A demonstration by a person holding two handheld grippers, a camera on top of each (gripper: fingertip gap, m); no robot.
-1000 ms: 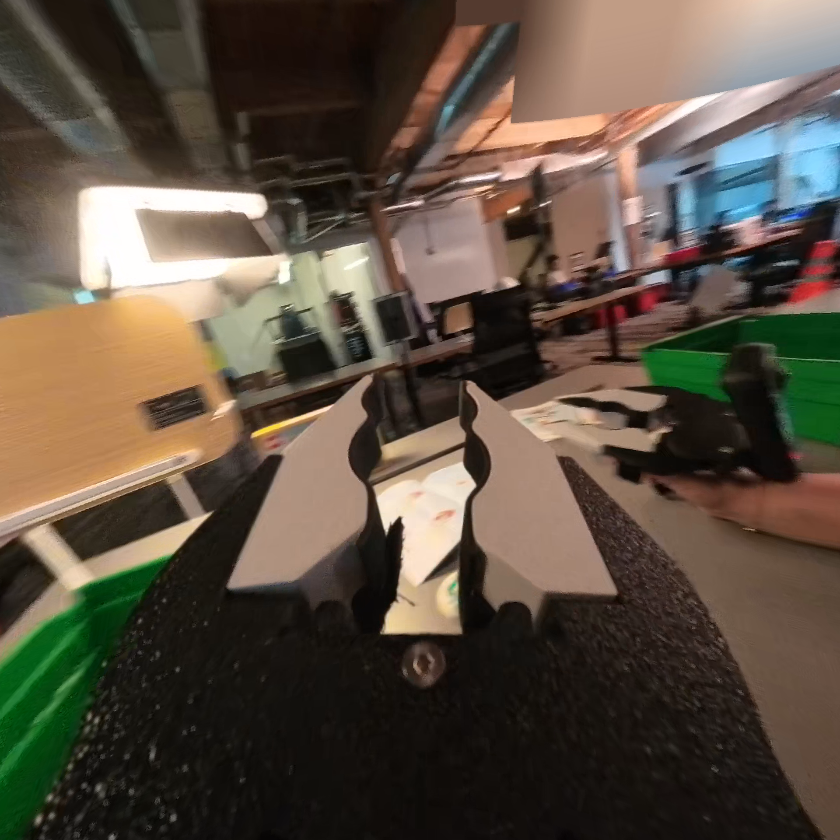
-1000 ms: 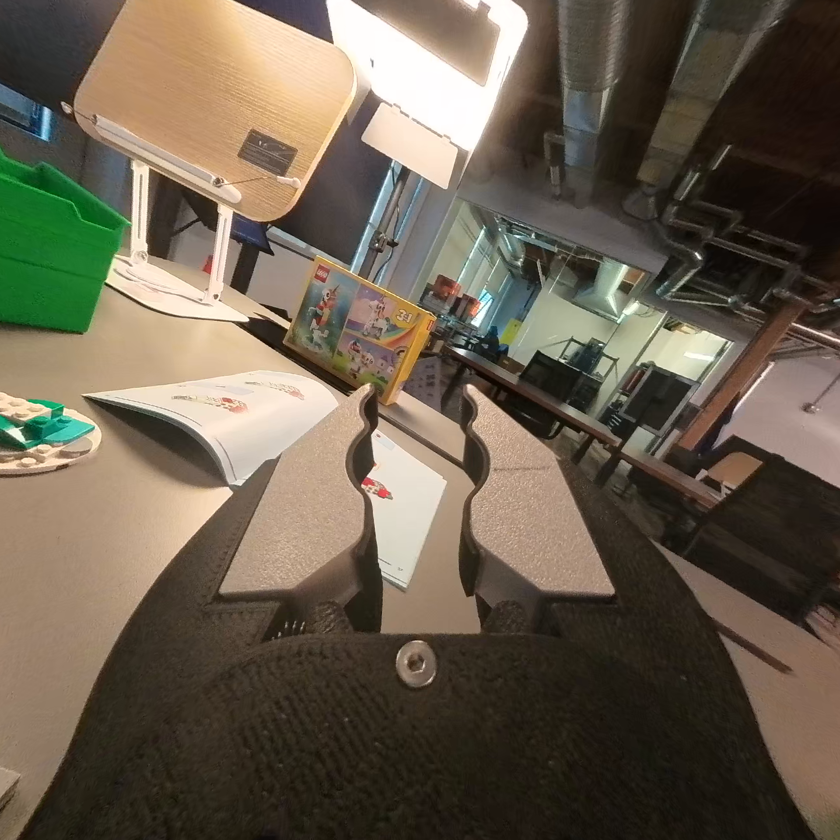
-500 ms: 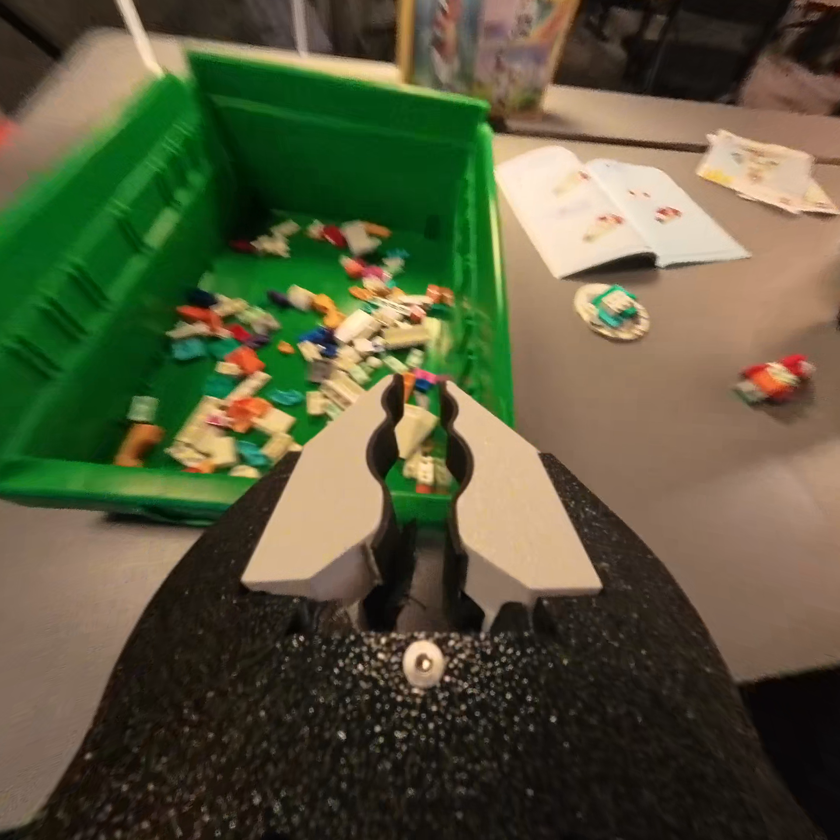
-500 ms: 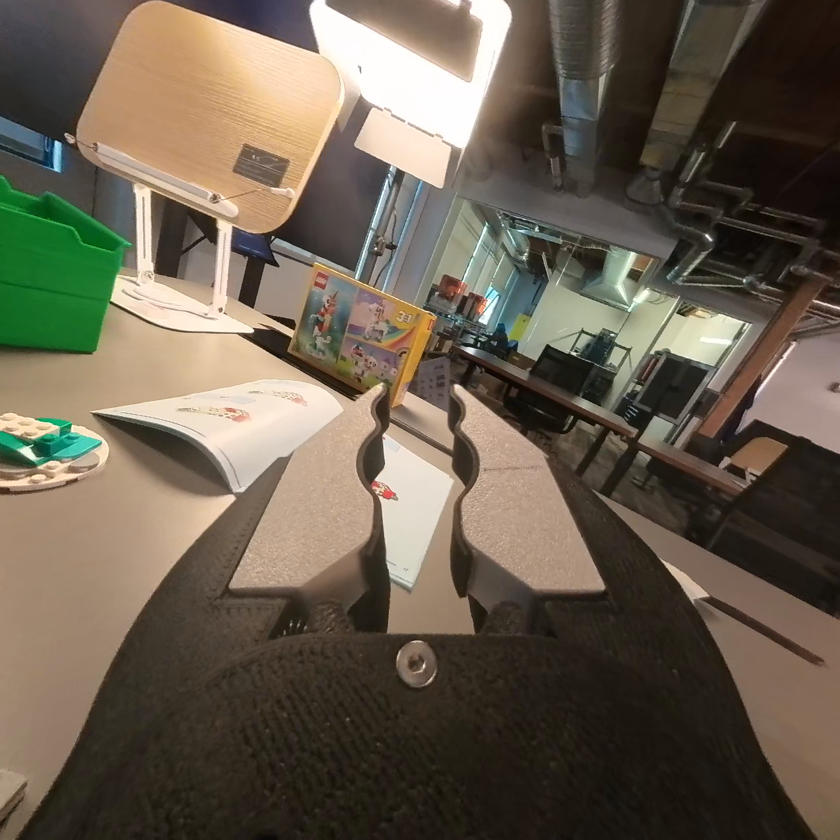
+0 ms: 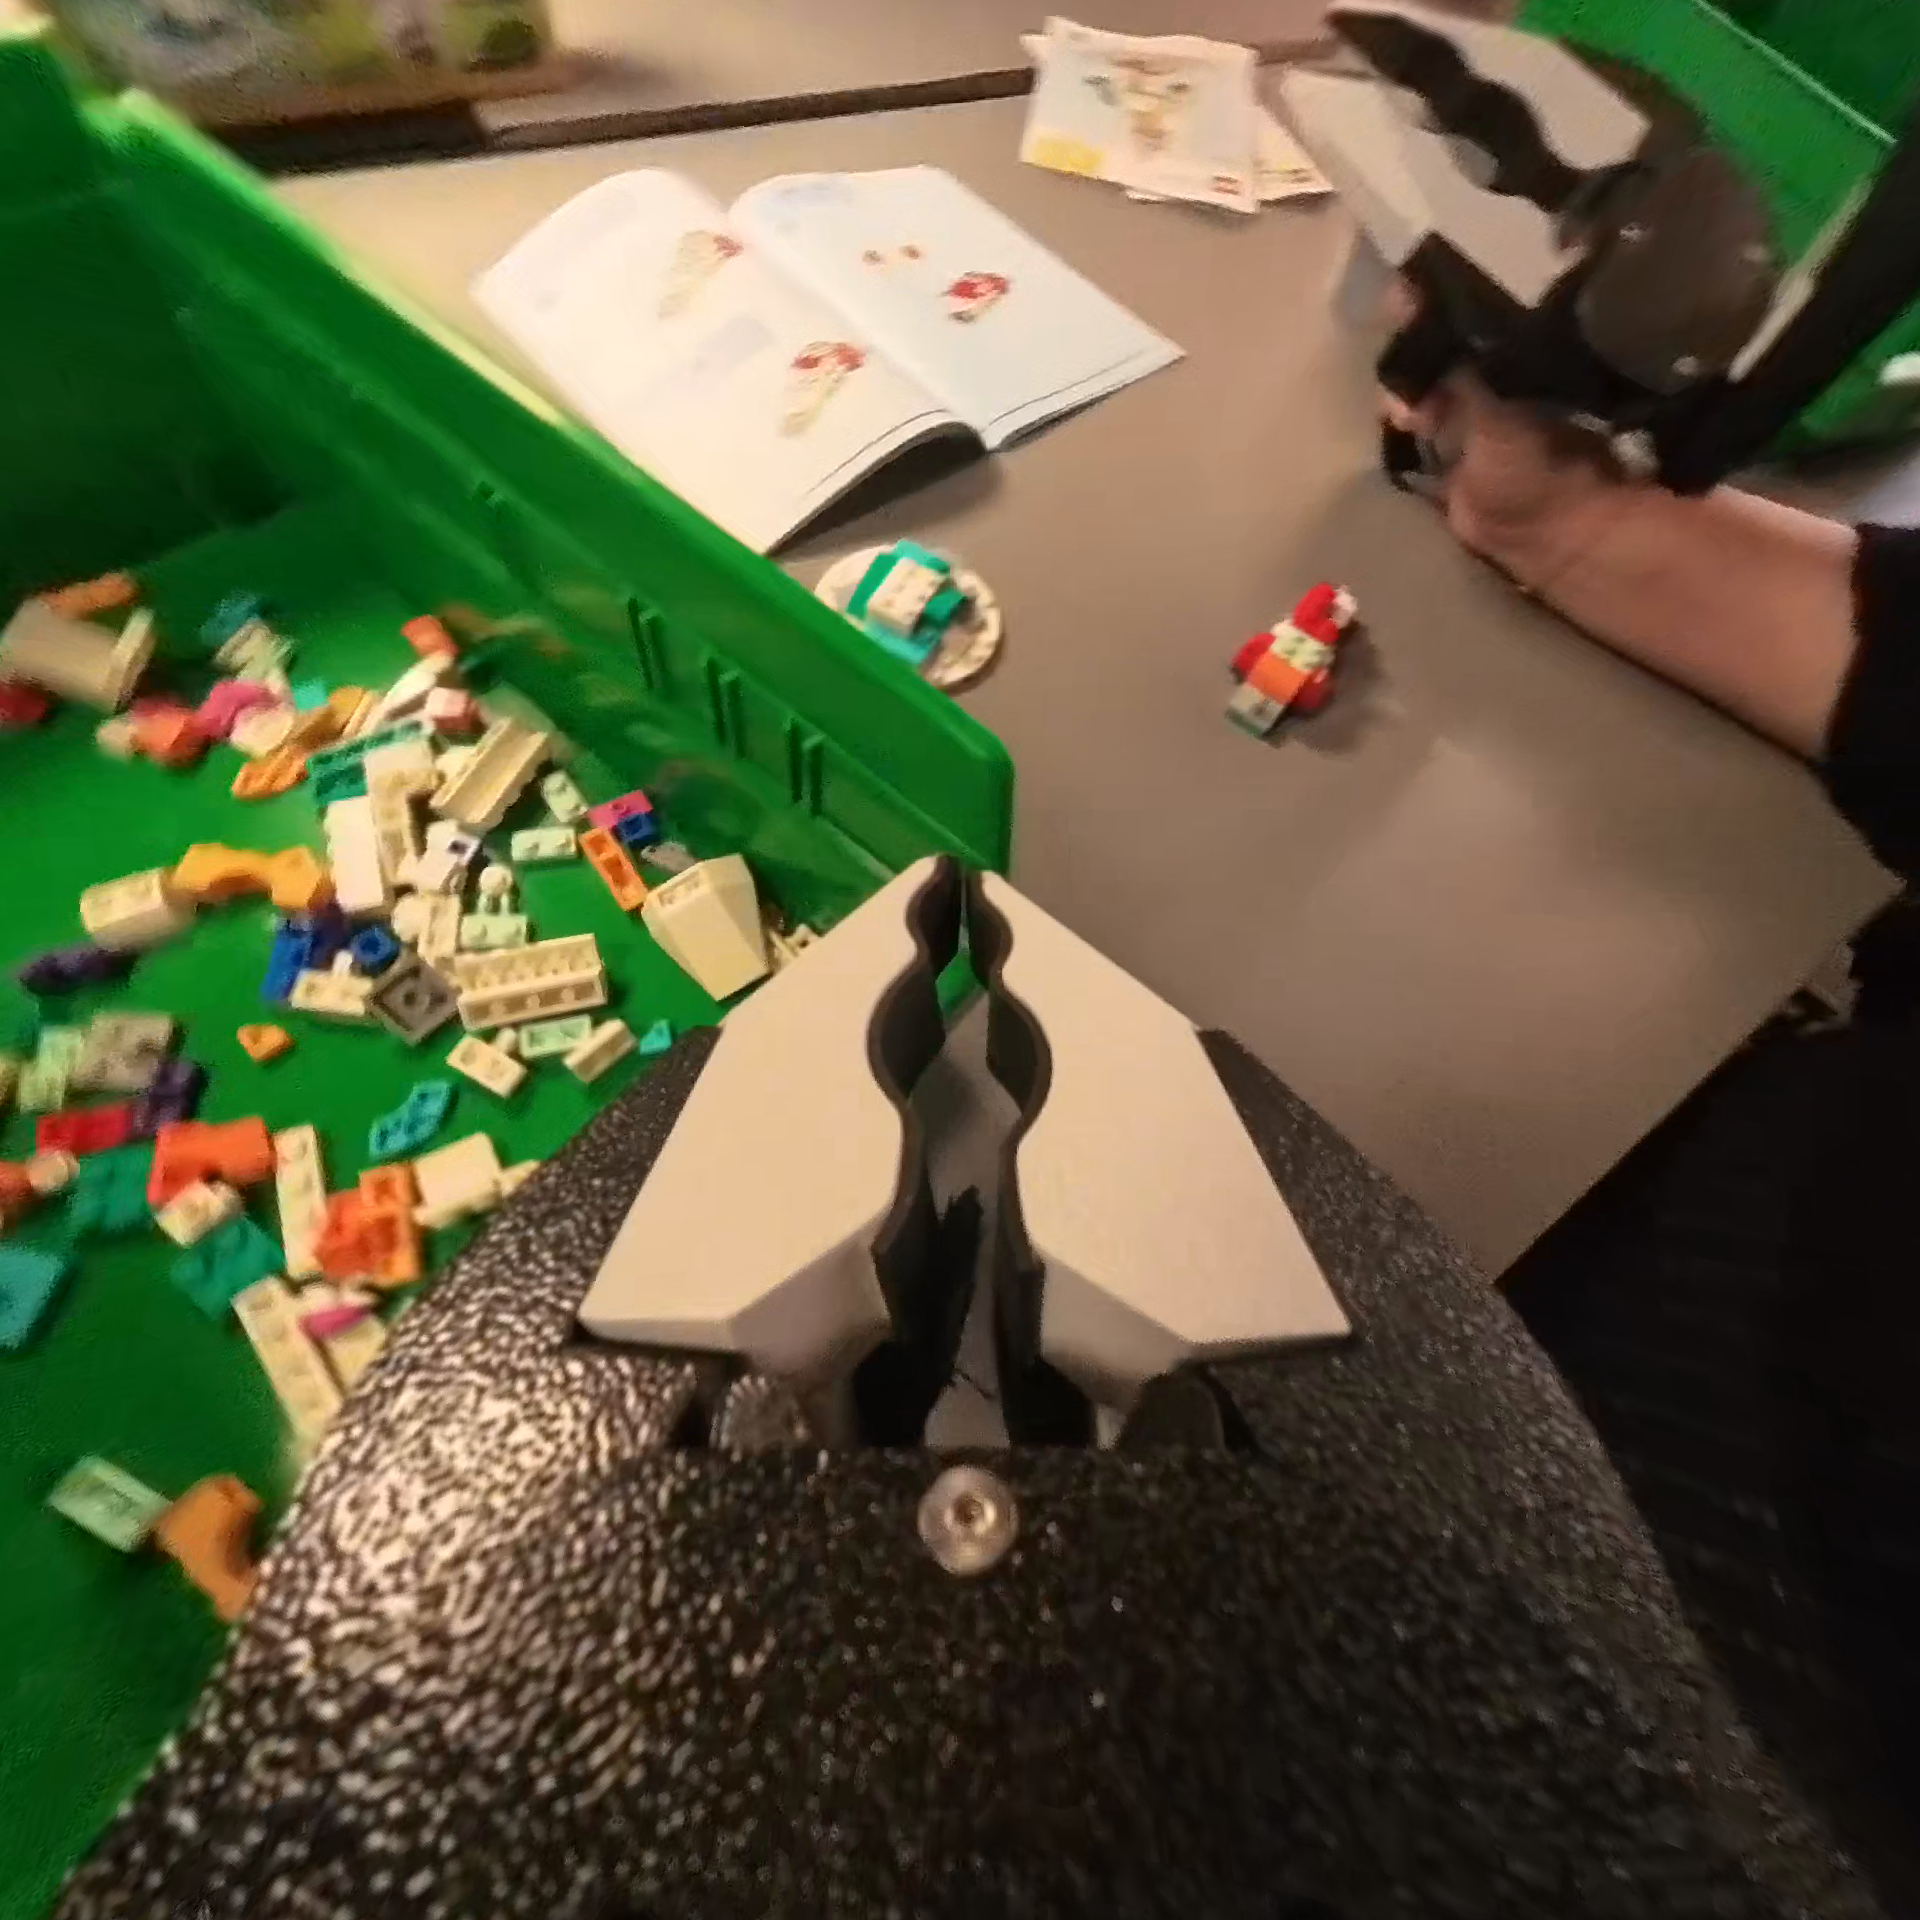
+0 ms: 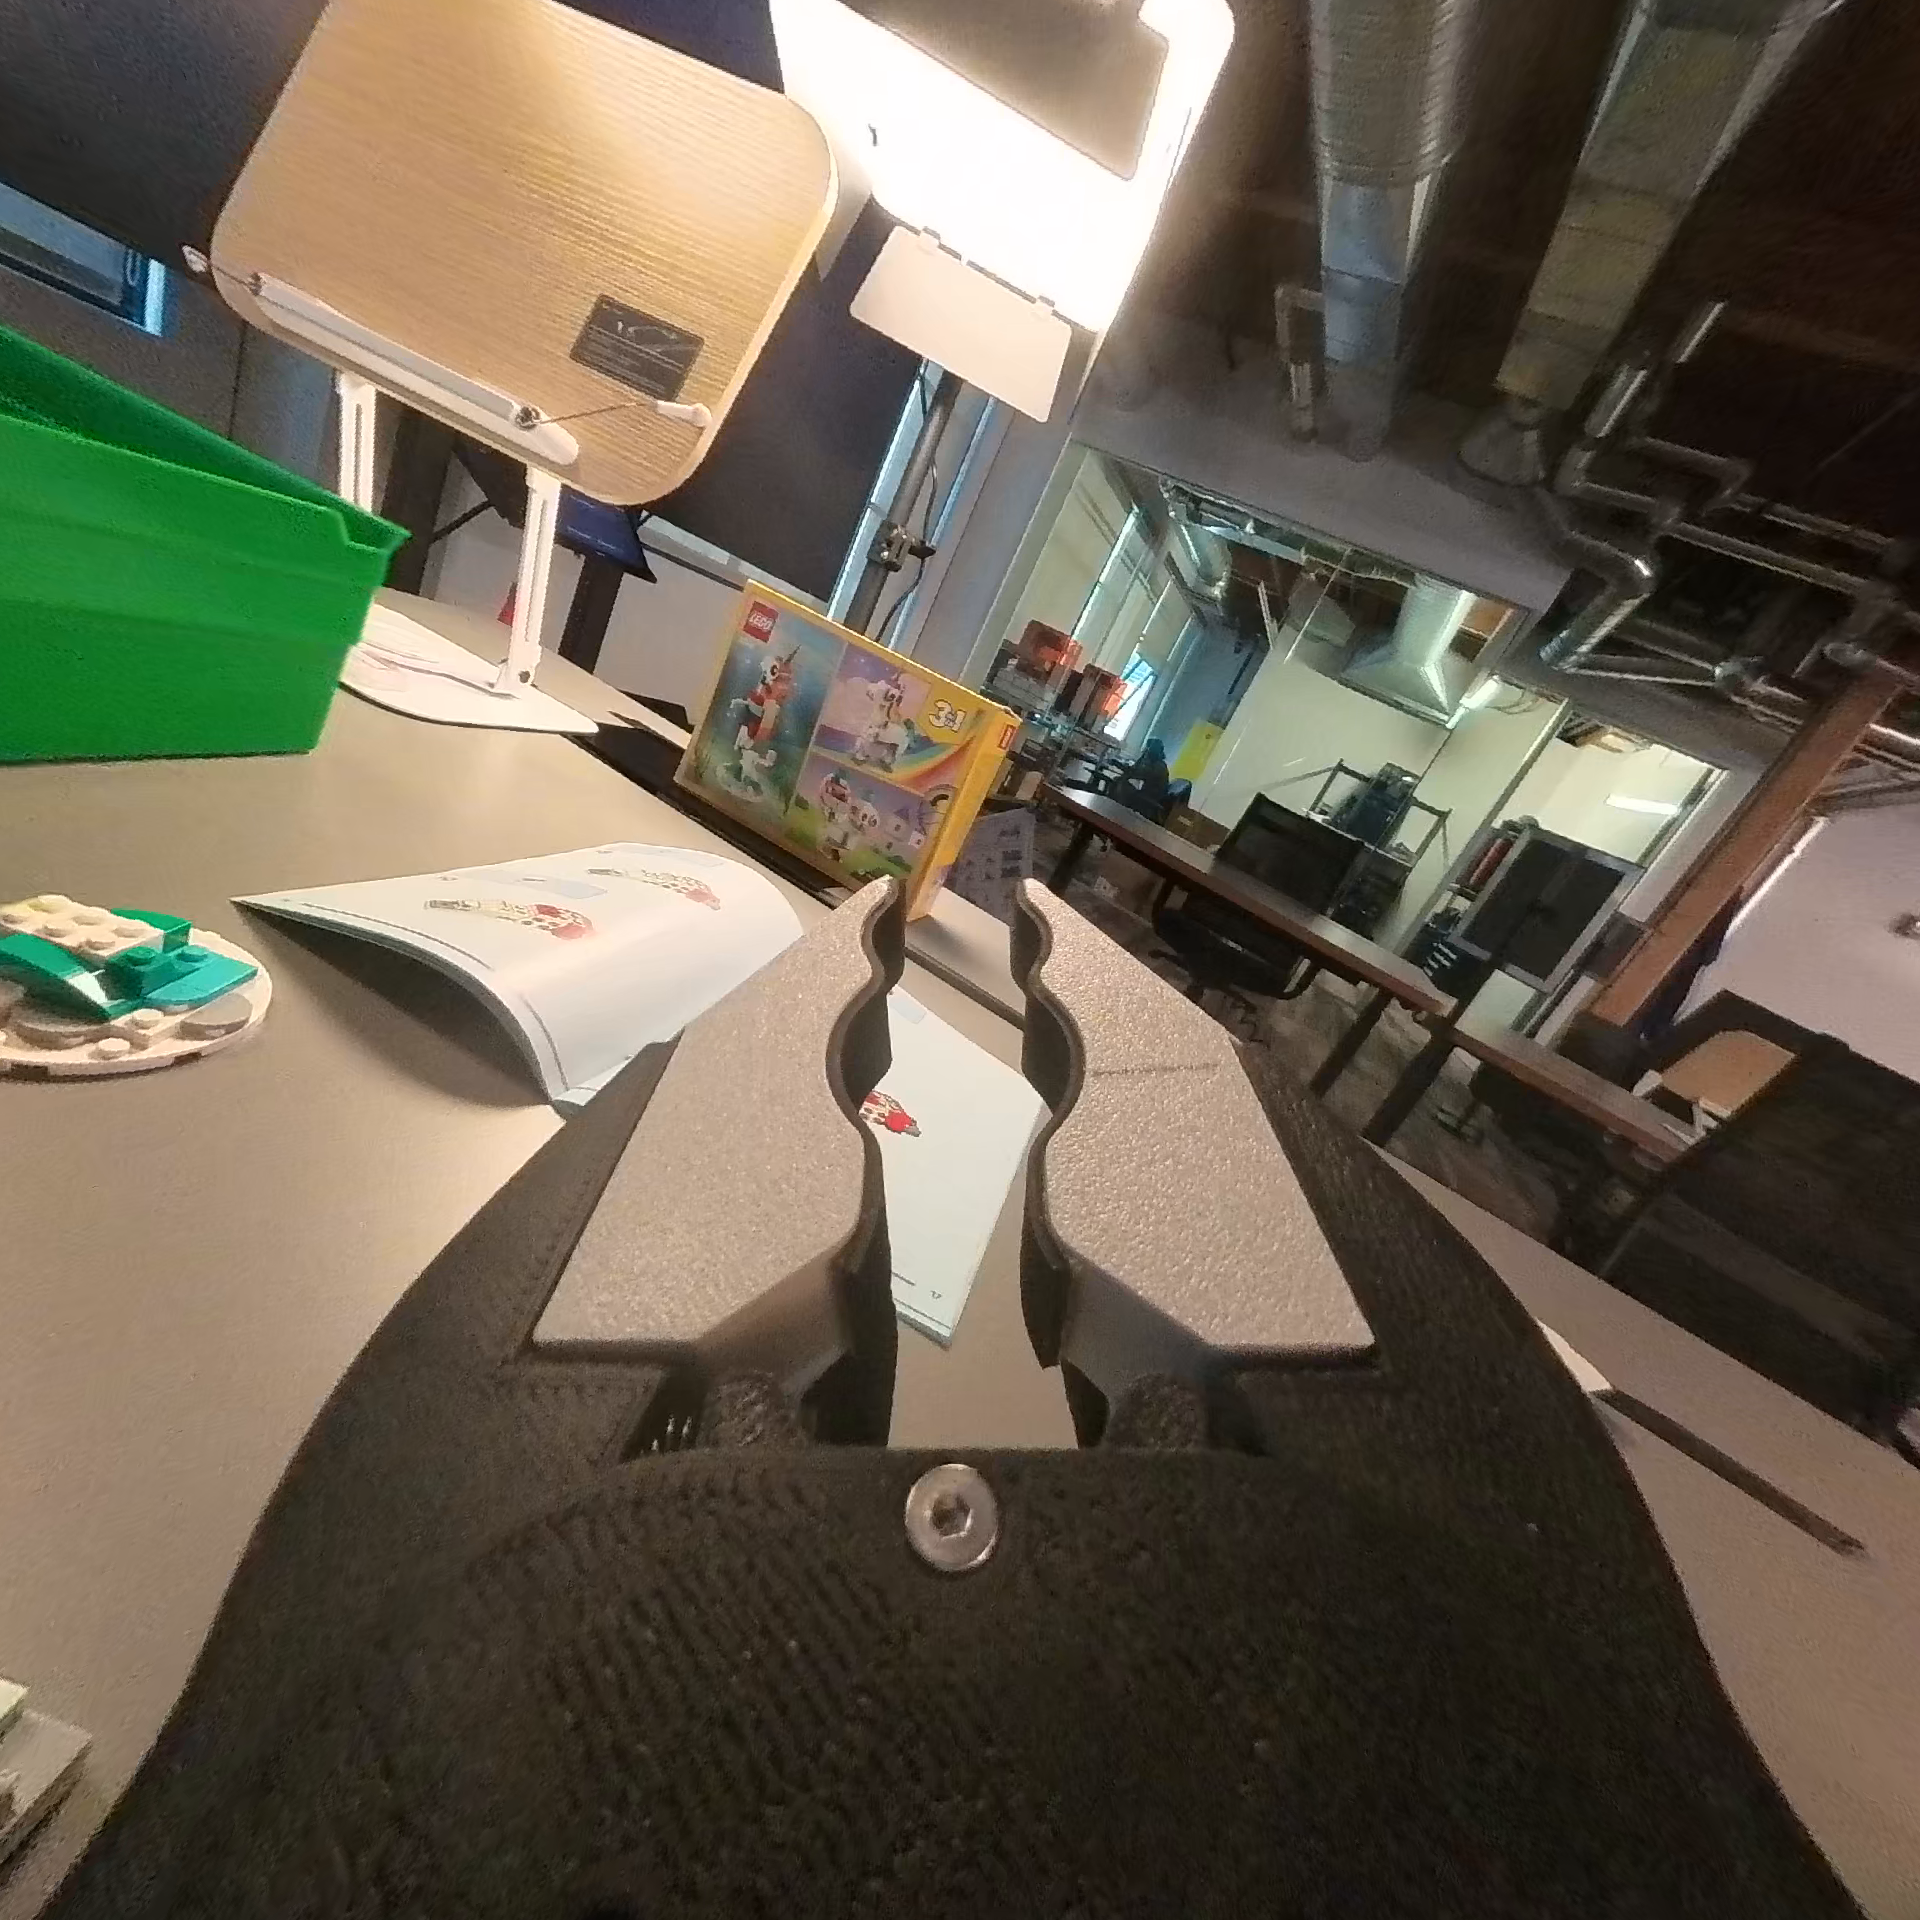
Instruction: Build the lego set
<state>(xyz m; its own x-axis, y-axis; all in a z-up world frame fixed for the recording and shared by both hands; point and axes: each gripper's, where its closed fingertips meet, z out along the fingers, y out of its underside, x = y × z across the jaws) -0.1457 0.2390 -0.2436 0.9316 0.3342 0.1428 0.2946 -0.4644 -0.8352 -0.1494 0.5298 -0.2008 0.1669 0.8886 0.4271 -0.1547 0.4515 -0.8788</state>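
My left gripper (image 5: 958, 878) hovers over the near right corner of a green bin (image 5: 748, 686) that holds several loose bricks (image 5: 436, 894). Its jaws are nearly together with nothing between them. On the grey table lie a round white plate with a teal and white build (image 5: 912, 615), also in the right wrist view (image 6: 104, 987), and a small red and orange build (image 5: 1291, 665). My right gripper (image 6: 956, 888) is low over the table, partly open and empty. It also shows in the left wrist view (image 5: 1387, 57), held by a hand.
An open instruction booklet (image 5: 831, 312) lies beyond the plate, also in the right wrist view (image 6: 540, 935). Loose sheets (image 5: 1143, 104) and a second green bin (image 5: 1766, 114) are farther back. A yellow set box (image 6: 842, 758) and a wooden book stand (image 6: 520, 229) stand at the table's far side. About 30 cm separates my left fingertips from my right.
The left wrist view swung from looking across the room down onto the bin, then shifted right along it, and its jaws closed up. The right gripper's jaws narrowed and it barely moved.
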